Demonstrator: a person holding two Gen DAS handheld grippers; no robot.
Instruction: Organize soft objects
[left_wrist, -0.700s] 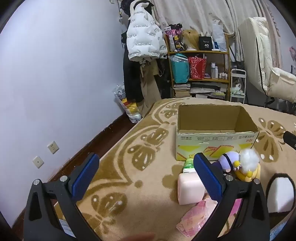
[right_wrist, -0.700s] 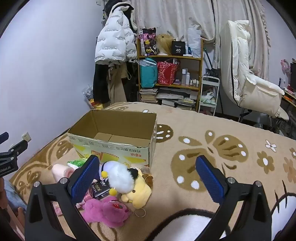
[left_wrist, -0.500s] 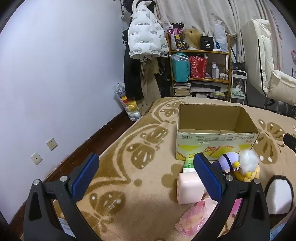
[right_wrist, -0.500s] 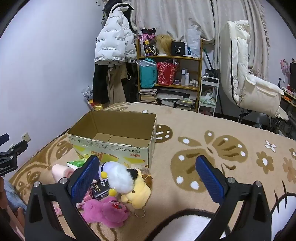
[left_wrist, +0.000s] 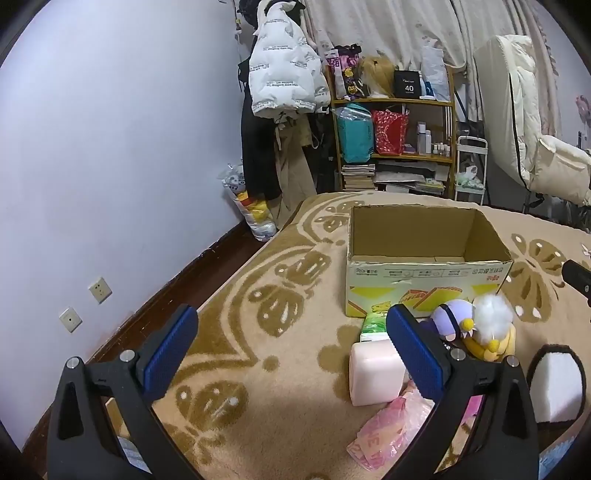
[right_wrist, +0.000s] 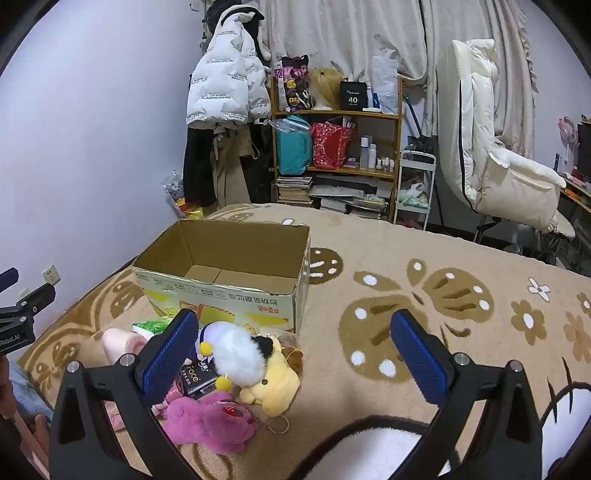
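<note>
An open, empty cardboard box (left_wrist: 428, 284) (right_wrist: 225, 291) stands on the patterned blanket. In front of it lies a pile of soft things: a pale pink block (left_wrist: 373, 373), a green pack (left_wrist: 375, 326), a white-and-purple plush (left_wrist: 476, 323) (right_wrist: 232, 350), a yellow plush (right_wrist: 275, 382), a magenta plush (right_wrist: 210, 421), a pink wrapped pack (left_wrist: 391, 432) and a small black box (right_wrist: 197, 376). My left gripper (left_wrist: 291, 354) is open and empty, left of the pile. My right gripper (right_wrist: 295, 356) is open and empty, just right of the pile.
The blanket (right_wrist: 424, 295) stretches to the right of the box. A shelf unit (right_wrist: 336, 155) with bags and books, hanging coats (right_wrist: 221, 92) and a white padded chair (right_wrist: 491, 155) stand at the back. A wall (left_wrist: 92, 166) with sockets runs along the left.
Both grippers stay open and nearly still. The left view has drifted slightly; the pile and box have not moved.
</note>
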